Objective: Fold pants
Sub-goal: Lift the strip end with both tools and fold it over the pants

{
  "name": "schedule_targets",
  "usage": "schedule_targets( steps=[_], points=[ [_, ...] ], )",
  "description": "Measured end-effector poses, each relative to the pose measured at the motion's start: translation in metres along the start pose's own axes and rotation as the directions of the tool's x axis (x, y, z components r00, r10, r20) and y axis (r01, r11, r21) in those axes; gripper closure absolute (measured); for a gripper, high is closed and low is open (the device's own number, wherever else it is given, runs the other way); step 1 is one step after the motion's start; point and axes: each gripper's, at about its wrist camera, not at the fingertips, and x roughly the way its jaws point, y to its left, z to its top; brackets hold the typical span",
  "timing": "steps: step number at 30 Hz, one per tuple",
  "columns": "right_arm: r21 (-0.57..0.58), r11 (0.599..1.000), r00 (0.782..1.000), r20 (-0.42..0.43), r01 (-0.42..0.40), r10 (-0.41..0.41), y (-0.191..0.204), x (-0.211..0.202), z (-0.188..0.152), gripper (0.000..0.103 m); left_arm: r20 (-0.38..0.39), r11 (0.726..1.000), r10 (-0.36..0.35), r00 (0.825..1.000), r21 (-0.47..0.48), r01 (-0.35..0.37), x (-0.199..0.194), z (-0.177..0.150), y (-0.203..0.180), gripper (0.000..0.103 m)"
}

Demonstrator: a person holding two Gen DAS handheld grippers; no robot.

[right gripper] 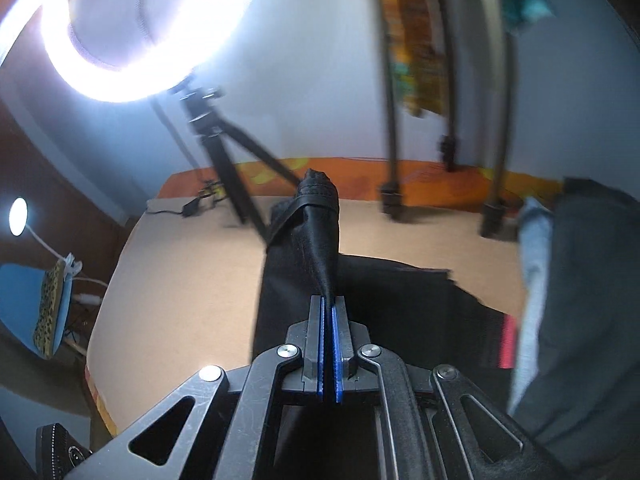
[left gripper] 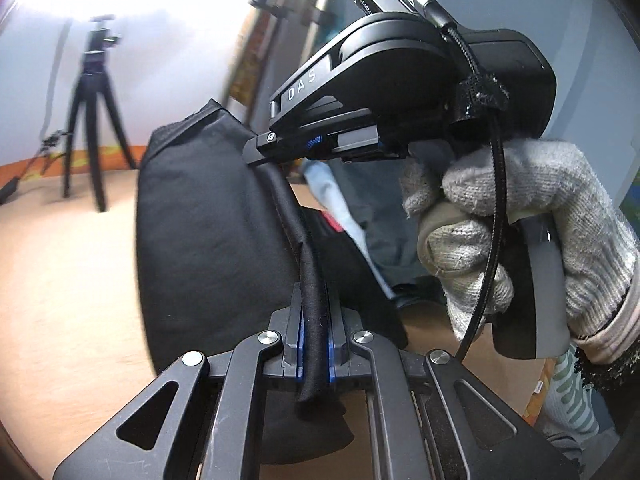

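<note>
We pinch the black cloth pants (left gripper: 208,216) in both tongs: left gripper (left gripper: 315,308) clamps a rolled edge, right gripper (right gripper: 329,316) a bunched fold.

Home room rigged for recording: ring light (right gripper: 132,28), tripod (left gripper: 90,120), beige bed (right gripper: 192,272).

Pants (right gripper: 360,300) draped on tabletop (right gripper: 180,280), centre. Tripod (right gripper: 228,160) behind at 11 o'clock. Clothes pile (right gripper: 580,300) at 3 o'clock, beside pants.
</note>
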Motion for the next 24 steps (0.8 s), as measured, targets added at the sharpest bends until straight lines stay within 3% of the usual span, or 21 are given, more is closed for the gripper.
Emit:
schedule_targets(
  steps=[12, 18, 24],
  points=[
    [0.144, 0.989, 0.999, -0.009, 0.032, -0.031, -0.108, 0.006, -0.026, 0.102, -0.109, 0.997, -0.028, 0.994, 0.065, 0.035, 0.076, 0.003, -0.028, 0.097],
    [0.141, 0.988, 0.997, -0.038, 0.068, -0.063, -0.119, 0.023, -0.040, 0.102, -0.144, 0.997, -0.011, 0.989, 0.076, 0.023, 0.095, 0.001, -0.020, 0.097],
    [0.130, 0.987, 0.995, -0.051, 0.094, -0.088, -0.118, 0.028, -0.040, 0.102, -0.156, 0.996, -0.012, 0.988, 0.087, 0.026, 0.084, -0.007, -0.059, 0.097]
  ],
)
